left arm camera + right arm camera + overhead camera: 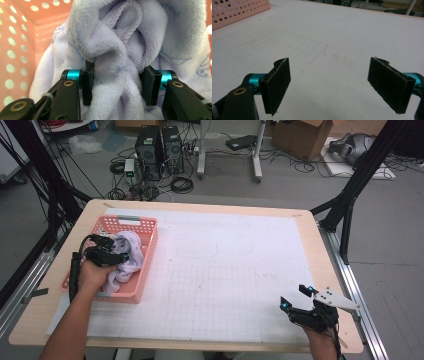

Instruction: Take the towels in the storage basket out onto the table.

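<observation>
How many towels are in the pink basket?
1 that I can see. The lilac towel lies bunched in the pink basket at the table's left, with the left hand-held gripper closed on a fold. Another could be hidden underneath.

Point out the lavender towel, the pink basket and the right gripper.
lavender towel (117,50), left gripper view, on the bunched fold above the jaws.
pink basket (129,221), high view, on its far rim.
right gripper (339,85), right gripper view, midway between its two black pads, over the white mat.

Even, soft overhead light, faint shadows on the surface (230,270); high view slightly soft, close towel (117,50) sharp, basket (17,50) wall blurred, overexposed
</observation>
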Demonstrator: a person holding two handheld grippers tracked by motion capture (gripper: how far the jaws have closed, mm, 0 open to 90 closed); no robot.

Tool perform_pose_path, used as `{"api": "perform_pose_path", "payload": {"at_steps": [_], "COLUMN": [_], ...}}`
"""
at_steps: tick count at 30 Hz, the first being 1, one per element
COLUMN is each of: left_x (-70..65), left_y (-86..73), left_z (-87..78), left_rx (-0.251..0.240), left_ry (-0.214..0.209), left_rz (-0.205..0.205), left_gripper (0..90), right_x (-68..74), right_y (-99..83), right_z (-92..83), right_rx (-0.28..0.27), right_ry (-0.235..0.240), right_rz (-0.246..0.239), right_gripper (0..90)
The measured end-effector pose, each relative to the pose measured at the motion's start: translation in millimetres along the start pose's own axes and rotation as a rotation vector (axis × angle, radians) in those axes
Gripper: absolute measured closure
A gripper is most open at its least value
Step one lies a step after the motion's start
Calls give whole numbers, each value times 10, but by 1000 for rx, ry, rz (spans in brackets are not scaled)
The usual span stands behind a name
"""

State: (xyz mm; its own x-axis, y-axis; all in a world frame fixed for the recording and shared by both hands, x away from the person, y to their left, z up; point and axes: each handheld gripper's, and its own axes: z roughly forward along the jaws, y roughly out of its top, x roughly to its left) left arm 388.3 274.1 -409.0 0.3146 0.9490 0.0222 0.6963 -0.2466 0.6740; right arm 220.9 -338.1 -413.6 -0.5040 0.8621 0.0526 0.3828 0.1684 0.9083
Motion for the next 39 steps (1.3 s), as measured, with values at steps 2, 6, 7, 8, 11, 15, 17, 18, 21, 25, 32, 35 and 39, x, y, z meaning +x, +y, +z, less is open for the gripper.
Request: {"api": "perform_pose_path", "payload": {"at_steps": [2, 6, 7, 8, 11, 15, 17, 18, 21, 25, 32, 35, 39], "left_x": [26, 82, 92, 102, 114, 163, 184, 184, 201, 202, 185, 150, 112], "left_y": [1, -7, -10, -14, -22, -45, -46, -46, -53, -39, 11, 65, 105], "left_z": [-34, -137, -163, -190, -231, -345, -393, -393, -473, -541, -650, -735, -802], "left_rx": [-38, -148, -176, -202, -240, -357, -401, -401, -497, -569, -664, -717, -754], "left_ry": [-8, -35, -43, -47, -55, -103, -113, -113, -135, -152, -221, -267, -307], "left_rz": [-28, -75, -88, -91, -103, -149, -160, -160, -156, -145, -134, -116, -101], "left_gripper": [553, 554, 553, 553, 553, 553, 553, 552, 551, 551, 550, 549, 549], "right_x": [-6, -21, -26, -28, -27, -16, -15, -17, -19, -19, -18, -21, -12], "right_y": [-2, -4, -6, -6, -6, -4, -3, -3, -4, -4, -6, -3, -2], "right_z": [-3, -17, -19, -20, -21, -24, -25, -27, -29, -30, -29, -24, -22], "right_rx": [1, -5, -5, -5, -9, -6, -8, -7, -5, -6, -6, -8, -4], "right_ry": [-1, -8, -8, -8, -9, -9, -9, -9, -7, -8, -8, -8, -5], "right_rz": [2, 8, 7, 12, 15, 14, 17, 18, 19, 17, 21, 12, 13], "right_gripper": [174, 174, 174, 174, 174, 174, 174, 174, 175, 174, 174, 174, 174]}}
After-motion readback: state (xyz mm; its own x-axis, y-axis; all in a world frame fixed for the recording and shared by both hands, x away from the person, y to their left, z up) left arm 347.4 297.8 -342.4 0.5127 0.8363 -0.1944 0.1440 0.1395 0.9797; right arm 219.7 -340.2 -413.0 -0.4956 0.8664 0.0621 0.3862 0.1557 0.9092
